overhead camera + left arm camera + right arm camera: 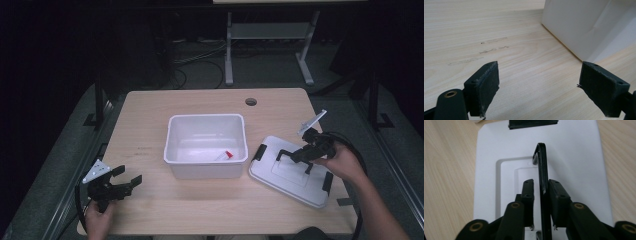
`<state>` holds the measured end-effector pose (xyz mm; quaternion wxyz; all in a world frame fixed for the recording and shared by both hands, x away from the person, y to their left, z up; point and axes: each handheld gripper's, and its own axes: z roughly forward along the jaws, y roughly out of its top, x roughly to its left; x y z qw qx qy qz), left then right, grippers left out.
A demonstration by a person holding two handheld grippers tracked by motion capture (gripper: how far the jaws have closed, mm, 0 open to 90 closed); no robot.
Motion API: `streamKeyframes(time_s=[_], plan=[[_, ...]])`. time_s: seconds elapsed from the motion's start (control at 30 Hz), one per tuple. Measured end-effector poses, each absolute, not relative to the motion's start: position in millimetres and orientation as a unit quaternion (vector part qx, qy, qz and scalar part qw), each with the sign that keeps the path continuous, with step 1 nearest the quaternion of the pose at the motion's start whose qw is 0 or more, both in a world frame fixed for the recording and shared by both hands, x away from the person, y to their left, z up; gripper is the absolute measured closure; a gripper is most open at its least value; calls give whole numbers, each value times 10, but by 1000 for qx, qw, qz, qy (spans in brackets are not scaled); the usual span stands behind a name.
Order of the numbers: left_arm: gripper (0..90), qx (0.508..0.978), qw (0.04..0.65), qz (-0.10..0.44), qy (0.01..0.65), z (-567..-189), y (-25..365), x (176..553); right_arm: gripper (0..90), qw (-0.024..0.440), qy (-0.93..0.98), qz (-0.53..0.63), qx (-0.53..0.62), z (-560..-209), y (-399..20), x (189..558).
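Observation:
A white lid lies flat on the table to the right of a white open bin. A thin black handle stands upright from the middle of the lid. My right gripper straddles that handle: the right pad touches it and a thin gap shows at the left pad. My left gripper rests open near the table's front left corner with nothing between its jaws, and the bin wall is ahead of it. A small red-and-white item lies inside the bin.
Black latches sit at the two ends of the lid, one of them, a latch, at the top of the right gripper view. The wooden table has a cable hole near its far edge. Desk legs stand on the floor beyond.

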<state>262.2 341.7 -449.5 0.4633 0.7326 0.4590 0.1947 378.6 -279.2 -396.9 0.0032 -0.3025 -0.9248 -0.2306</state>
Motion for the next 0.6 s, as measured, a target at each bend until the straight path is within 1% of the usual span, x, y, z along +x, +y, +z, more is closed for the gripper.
streamKeyframes(time_s=[0.13,0.17,0.6], plan=[[155,733,463,194,459,-4495,3413,2622,789,2,-926,-230,-301,-3981,-2781,3788],[155,733,463,194,459,-4496,3415,2621,812,4,-926,-229,-300,-3992,-2777,3791],[155,734,462,194,459,-4498,3415,2621,844,6,-930,-234,-285,-3994,-2783,3781]])
